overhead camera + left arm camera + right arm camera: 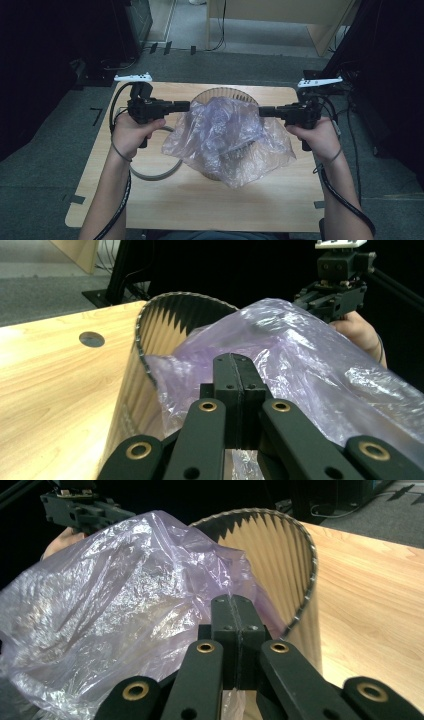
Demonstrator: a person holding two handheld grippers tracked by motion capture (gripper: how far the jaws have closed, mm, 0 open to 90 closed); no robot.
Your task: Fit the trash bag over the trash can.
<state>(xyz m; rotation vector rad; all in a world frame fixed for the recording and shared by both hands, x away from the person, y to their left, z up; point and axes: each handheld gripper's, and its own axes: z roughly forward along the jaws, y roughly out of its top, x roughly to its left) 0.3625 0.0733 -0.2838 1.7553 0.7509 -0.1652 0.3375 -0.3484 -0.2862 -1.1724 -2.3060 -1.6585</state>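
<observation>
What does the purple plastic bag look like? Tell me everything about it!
The bag is thin, see-through plastic with a pale purple tint, crinkled and shiny. It drapes over a ribbed round bin on the wooden table, covering the near rim and spilling down the front. The left gripper and right gripper are each shut on an edge of it, one on either side.
</observation>
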